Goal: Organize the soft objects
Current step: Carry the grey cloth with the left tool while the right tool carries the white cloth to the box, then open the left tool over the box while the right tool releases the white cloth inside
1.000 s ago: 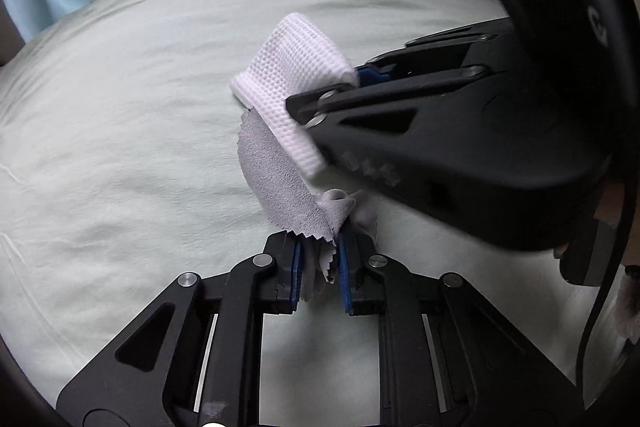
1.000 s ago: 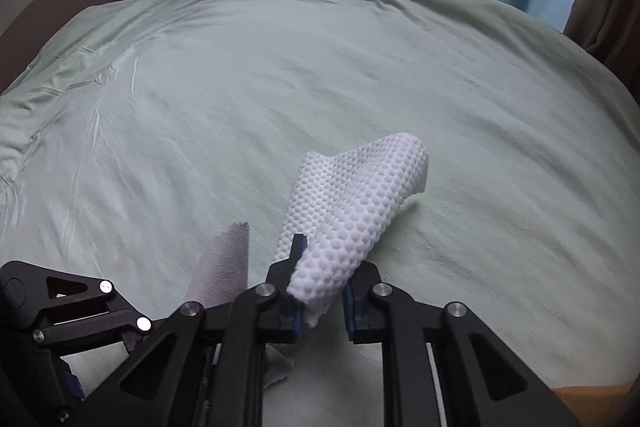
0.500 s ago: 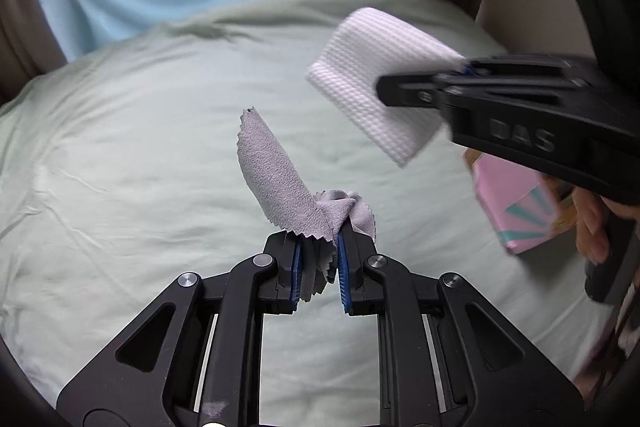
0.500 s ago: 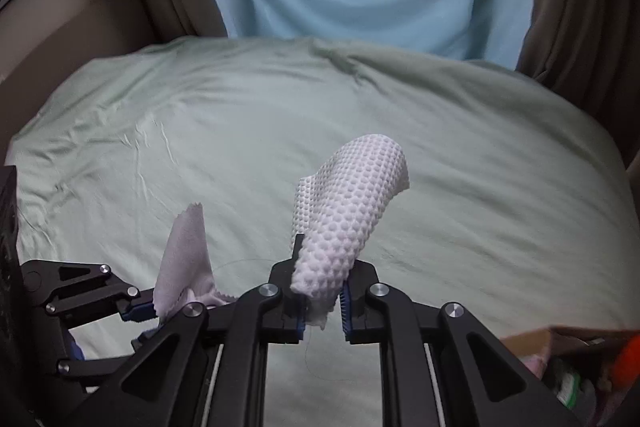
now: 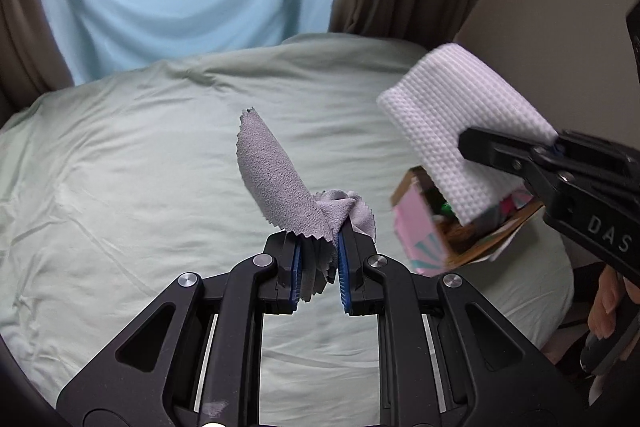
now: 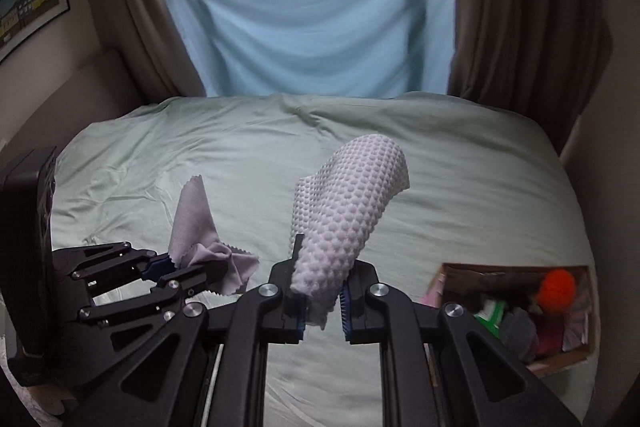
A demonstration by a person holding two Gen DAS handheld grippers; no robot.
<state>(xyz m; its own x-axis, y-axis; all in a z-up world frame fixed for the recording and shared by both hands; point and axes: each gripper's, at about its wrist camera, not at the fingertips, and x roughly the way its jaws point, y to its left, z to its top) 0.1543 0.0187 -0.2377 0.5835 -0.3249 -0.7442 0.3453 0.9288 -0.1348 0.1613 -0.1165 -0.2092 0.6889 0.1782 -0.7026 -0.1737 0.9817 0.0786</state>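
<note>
grey cloth (image 5: 280, 183) – crumpled, held aloft | white waffle cloth (image 6: 344, 223) – curled, held aloft

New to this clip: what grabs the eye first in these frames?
Two cloths held up over the pale green bed: the left gripper is shut on a grey cloth with zigzag edges, and the right gripper is shut on a white dimpled cloth. Next, at the bed's right edge, an open cardboard box of soft things, an orange pom-pom brightest among them.
</note>
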